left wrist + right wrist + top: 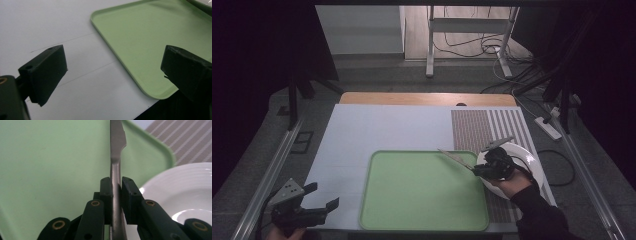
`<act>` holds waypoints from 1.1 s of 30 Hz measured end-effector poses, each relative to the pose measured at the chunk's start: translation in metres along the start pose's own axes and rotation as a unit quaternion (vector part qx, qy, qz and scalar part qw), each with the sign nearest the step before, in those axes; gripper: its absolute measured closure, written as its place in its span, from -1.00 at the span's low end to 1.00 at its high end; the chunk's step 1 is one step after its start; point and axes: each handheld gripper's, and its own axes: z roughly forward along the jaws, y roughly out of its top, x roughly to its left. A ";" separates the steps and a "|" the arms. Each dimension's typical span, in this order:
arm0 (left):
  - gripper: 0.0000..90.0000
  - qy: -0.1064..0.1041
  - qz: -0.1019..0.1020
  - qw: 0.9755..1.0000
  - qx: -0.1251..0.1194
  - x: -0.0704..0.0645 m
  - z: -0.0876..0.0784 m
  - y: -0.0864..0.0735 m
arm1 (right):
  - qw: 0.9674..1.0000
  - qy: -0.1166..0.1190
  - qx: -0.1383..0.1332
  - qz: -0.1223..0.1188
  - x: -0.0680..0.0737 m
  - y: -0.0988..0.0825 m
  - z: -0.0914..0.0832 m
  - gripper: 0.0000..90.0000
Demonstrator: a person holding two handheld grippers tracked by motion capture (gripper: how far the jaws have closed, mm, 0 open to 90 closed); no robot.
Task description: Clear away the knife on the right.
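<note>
My right gripper [477, 170] [115, 187] is shut on the handle of a metal table knife [455, 158] [116, 152]. The blade points up and left over the right rim of a green tray [422, 192] [50, 165]. The hand sits above the left edge of a white plate [527, 160] [190, 187]. My left gripper [323, 196] [113, 67] stands open near the table's front left corner, nothing between its jaws. In the left gripper view the tray's [150, 37] near corner lies ahead of the jaws on the white mat [62, 25].
A white mat [382, 130] covers most of the table; a striped placemat [492, 127] lies at the right under the plate. Beyond the far wooden edge [427, 98] stand a metal frame leg [430, 45] and floor cables [492, 47].
</note>
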 end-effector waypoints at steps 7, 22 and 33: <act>-0.86 0.000 0.000 1.000 0.000 0.000 0.000 0.000 | 1.000 0.002 0.003 -0.002 0.003 0.000 0.001 0.79; -0.86 -0.001 0.004 1.000 0.001 0.000 0.001 0.001 | 0.993 0.040 0.102 -0.044 0.047 -0.005 0.050 0.75; -0.86 0.000 0.007 1.000 0.004 -0.001 0.002 0.001 | 0.991 0.064 0.046 -0.104 0.051 0.018 0.054 1.00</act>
